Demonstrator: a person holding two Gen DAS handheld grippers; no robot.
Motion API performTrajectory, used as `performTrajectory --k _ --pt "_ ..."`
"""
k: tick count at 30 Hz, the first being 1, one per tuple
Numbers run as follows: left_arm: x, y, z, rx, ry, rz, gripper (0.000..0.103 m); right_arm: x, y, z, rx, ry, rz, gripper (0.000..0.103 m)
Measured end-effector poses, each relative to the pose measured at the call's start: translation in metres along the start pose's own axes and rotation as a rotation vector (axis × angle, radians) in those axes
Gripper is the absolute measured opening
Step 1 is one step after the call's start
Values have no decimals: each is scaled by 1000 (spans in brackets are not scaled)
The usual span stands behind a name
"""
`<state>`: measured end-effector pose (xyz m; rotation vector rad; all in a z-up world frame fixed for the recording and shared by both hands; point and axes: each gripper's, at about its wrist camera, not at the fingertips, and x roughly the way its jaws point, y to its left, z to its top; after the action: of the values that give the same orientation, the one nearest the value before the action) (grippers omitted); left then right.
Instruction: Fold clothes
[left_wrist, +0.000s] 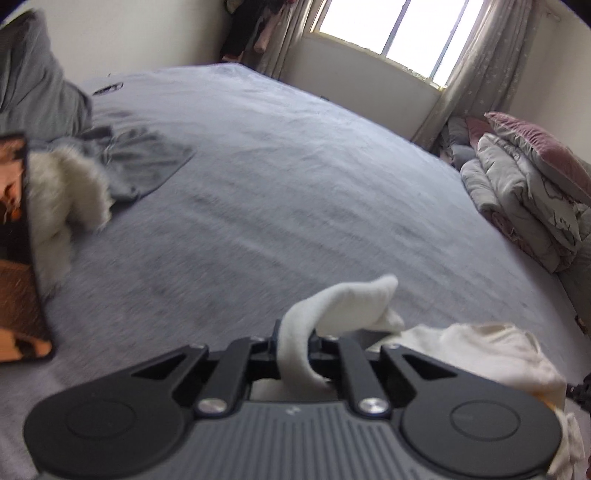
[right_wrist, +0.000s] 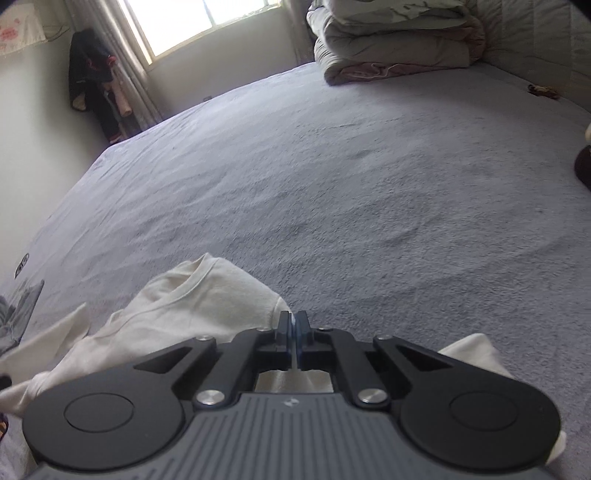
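Left tongs (left_wrist: 293, 341) clamped on fold of cream-white cotton garment (left_wrist: 480, 354), pinched strip rising between fingers and curling over. Right tongs (right_wrist: 294, 325) closed tight on thin edge of same garment (right_wrist: 192, 306). Garment bunched at near edge of bed with grey-blue sheet (right_wrist: 332, 184). Folded grey quilts (left_wrist: 524, 199) stacked at far right corner. Crumpled grey clothing (left_wrist: 144, 162) near left edge.

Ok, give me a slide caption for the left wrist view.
Left gripper shut on a white shirt over the grey bed.
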<state>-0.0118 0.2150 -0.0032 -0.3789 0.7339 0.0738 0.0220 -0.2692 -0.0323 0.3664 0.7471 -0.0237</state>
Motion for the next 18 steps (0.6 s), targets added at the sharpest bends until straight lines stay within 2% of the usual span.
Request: performTrajectory --k 6,7,9,10,14,18 --pt "16 4 -12 84 148 5 12 2 -3 -5 11 9 -2 3" --pt "16 3 -12 90 151 9 12 4 -2 -6 11 15 4 3" --pt "14 1 -10 88 136 17 14 7 -3 -8 18 30 14 6" --pt "14 1 -8 87 129 21 19 8 -3 -8 24 36 18 7" --pt "3 -8 4 85 37 7 44 6 -6 -5 42 29 31 8" --pt "-1 -28 14 109 -14 -51 57 3 -7 -4 45 12 35 29"
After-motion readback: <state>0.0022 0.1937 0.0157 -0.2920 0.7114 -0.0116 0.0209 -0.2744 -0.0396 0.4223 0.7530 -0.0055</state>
